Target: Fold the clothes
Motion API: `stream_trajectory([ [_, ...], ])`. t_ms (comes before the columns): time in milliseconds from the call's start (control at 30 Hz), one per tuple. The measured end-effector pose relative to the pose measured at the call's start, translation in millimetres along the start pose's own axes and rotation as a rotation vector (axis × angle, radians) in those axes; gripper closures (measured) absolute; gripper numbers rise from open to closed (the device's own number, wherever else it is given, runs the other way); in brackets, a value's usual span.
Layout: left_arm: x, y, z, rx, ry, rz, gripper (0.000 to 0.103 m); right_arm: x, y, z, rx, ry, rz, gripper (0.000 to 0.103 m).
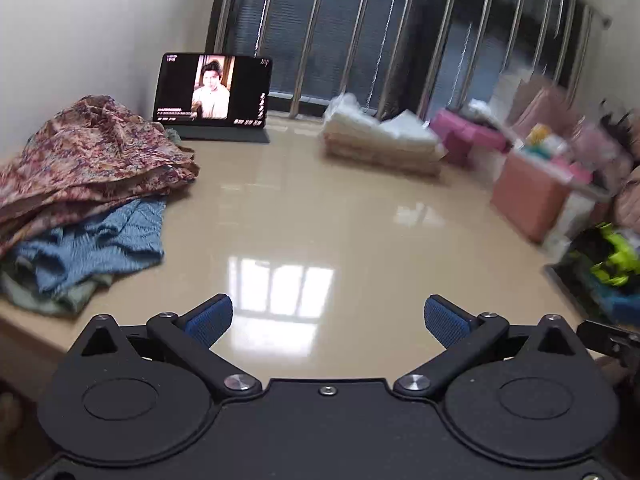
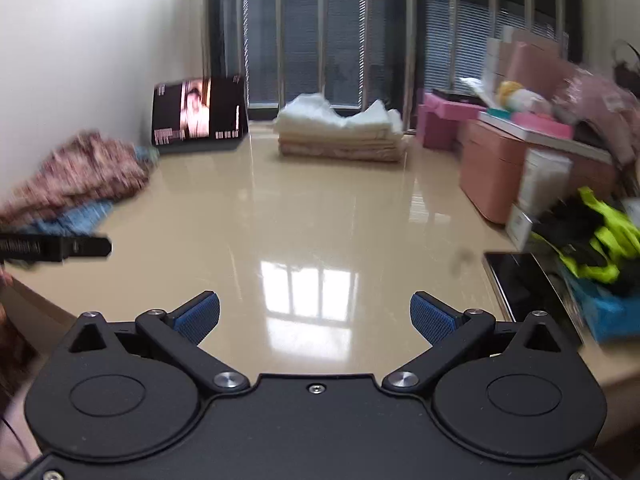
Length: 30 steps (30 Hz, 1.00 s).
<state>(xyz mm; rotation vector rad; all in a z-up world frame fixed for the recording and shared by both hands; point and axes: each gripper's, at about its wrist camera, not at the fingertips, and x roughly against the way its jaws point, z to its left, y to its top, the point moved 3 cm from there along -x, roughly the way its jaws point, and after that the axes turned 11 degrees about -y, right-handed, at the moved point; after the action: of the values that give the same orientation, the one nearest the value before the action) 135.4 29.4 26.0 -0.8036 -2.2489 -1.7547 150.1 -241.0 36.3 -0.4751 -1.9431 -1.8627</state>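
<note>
while both sets of tongs hang above the near edge of the glossy beige tabletop [image 1: 304, 216], i see my left tongs [image 1: 328, 320] spread wide with nothing between the blue pads, and my right tongs [image 2: 315, 316] equally spread and empty. the clothes to be folded sit in a loose heap at the far left of the tabletop: a floral patterned garment [image 1: 92, 152] draped over a blue knit piece [image 1: 96, 248], with a pale green cloth [image 1: 64, 300] underneath, well apart from either tool. a tablet [image 1: 212, 90] showing a video leans by the wall behind the heap. a stack of folded pale linens [image 2: 340, 136] rests near the barred window [image 1: 400, 32]. pink boxes [image 2: 496, 168], a black-and-neon-yellow garment [image 2: 596, 240] and a dark phone [image 2: 520, 280] crowd the right side, blurred in the left view.
</note>
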Motion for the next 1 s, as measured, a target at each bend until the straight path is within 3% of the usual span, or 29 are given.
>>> stream_trajectory([
  [133,29,-26,-13,-0.026,-0.011,-0.027,0.0,30,-9,-4,-0.06,0.004,-0.032,0.0],
  [233,48,-46,-20,-0.027,-0.058,-0.003,0.0,43,-22,4,-0.052,0.038,-0.011,0.0],
  [367,73,-67,-28,-0.029,-0.023,-0.029,0.0,61,-48,21,-0.037,0.051,-0.021,0.0],
  [467,76,-69,-41,-0.056,0.0,-0.04,0.0,72,-62,29,-0.027,0.053,-0.038,0.0],
  [700,86,-73,-63,-0.147,0.071,-0.096,0.0,75,-61,25,-0.034,0.037,-0.05,0.0],
  [1000,78,-79,-61,-0.126,0.044,-0.028,0.0,74,-71,27,-0.052,0.044,-0.018,0.0],
])
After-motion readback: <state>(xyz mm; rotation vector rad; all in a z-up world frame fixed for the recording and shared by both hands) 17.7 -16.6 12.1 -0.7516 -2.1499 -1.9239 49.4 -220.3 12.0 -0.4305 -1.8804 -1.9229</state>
